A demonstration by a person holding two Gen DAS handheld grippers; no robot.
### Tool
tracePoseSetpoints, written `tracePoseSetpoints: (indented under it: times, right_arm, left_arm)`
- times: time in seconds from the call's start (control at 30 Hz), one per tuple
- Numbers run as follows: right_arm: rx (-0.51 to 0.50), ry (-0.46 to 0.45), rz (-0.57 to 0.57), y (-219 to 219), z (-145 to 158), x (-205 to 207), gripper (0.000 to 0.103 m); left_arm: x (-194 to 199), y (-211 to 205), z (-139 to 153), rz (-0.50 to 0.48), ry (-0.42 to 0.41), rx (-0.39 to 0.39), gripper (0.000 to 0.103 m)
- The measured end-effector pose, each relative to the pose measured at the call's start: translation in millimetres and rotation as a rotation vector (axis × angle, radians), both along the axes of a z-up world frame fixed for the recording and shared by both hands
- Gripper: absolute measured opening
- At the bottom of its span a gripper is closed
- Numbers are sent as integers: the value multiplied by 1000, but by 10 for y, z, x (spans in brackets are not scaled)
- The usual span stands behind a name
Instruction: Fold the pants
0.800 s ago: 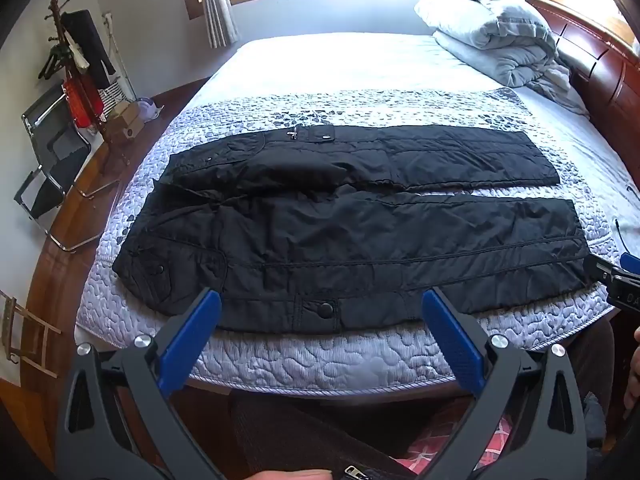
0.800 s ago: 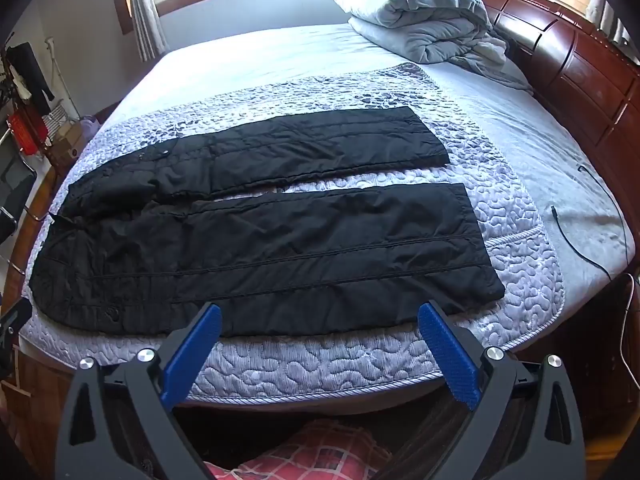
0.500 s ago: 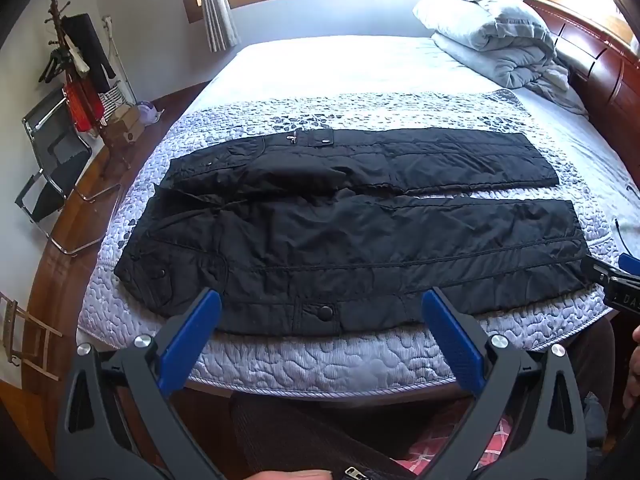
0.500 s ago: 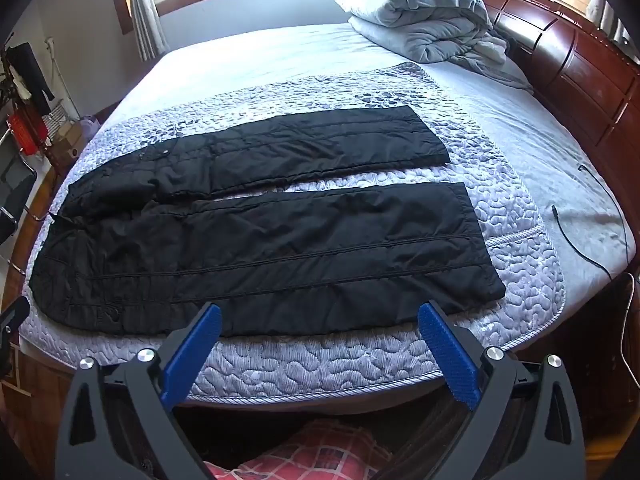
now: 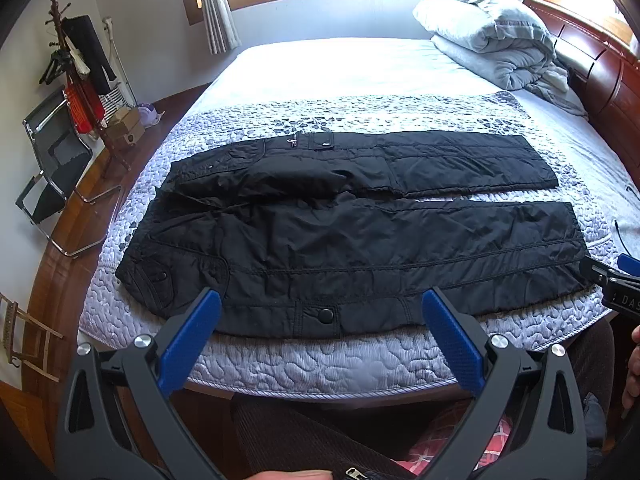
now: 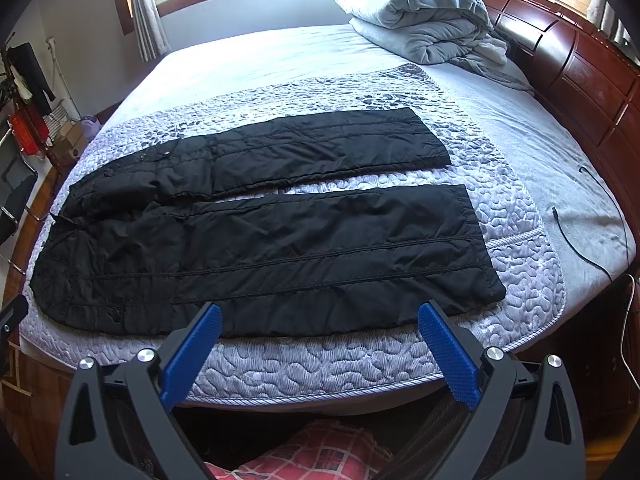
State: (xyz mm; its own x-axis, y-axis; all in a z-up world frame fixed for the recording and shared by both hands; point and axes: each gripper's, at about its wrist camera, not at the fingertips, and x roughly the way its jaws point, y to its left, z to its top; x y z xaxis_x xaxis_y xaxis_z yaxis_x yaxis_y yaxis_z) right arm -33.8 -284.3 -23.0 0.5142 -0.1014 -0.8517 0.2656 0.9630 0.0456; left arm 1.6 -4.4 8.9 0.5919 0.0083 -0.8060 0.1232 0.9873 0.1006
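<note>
Black quilted pants (image 5: 360, 240) lie flat across the patterned quilt (image 5: 320, 360), waist to the left, both legs stretched to the right and slightly apart. The same pants (image 6: 260, 248) fill the middle of the right wrist view. My left gripper (image 5: 320, 304) hovers open above the near edge of the waist end, blue pads wide apart with nothing between them. My right gripper (image 6: 318, 316) is open too, above the near leg's lower edge. Neither touches the fabric. The right gripper's tip (image 5: 616, 284) pokes in at the right edge of the left wrist view.
A folded grey duvet (image 6: 420, 16) sits at the far right by the wooden headboard (image 6: 580, 72). A black cable (image 6: 580, 248) trails over the bed's right side. A coat rack (image 5: 76, 72) and a chair (image 5: 52, 168) stand on the floor at left. A person's lap is below the grippers.
The left wrist view has shifted a little: the pants sit slightly lower in its frame now. The right wrist view is nearly the same. Both grippers stay open.
</note>
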Motion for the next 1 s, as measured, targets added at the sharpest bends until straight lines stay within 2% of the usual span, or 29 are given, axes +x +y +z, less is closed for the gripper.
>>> tracePoseSetpoints:
  times: [1.0]
  right_arm:
    - [2, 2, -3, -2, -25, 0, 99]
  left_arm:
    - [-4, 10, 29, -1, 1, 0, 100]
